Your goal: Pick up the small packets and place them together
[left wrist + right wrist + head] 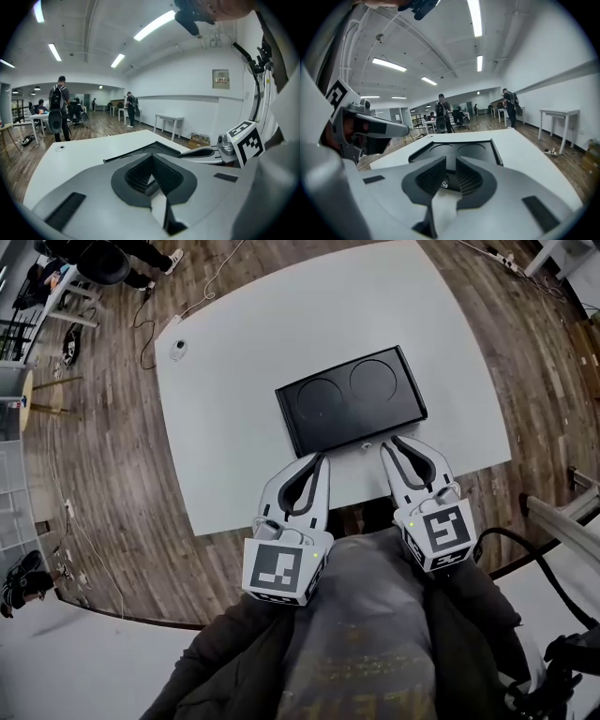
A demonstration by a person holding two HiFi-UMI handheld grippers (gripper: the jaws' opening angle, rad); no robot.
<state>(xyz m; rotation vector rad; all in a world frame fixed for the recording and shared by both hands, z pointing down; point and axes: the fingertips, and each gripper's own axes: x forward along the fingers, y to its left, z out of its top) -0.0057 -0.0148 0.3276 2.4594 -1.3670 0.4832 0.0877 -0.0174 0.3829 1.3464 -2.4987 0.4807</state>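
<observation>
We are working over the wide white counter (234, 362), where the black rectangular tray with two round hollows (352, 397) is showing no gathered packets, so we are judging the task barely begun. Our left gripper (320, 458) is keeping its jaws pressed together on nothing. Our right gripper (391, 444) is holding its jaws slightly spread, not pinching, with what is looking like one small shiny packet (442, 184) lying at the tray's near edge just past their tips.

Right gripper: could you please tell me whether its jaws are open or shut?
Open. The right gripper shows its pads apart in its own view, the tray visible through the gap; nothing is pressed.
</observation>
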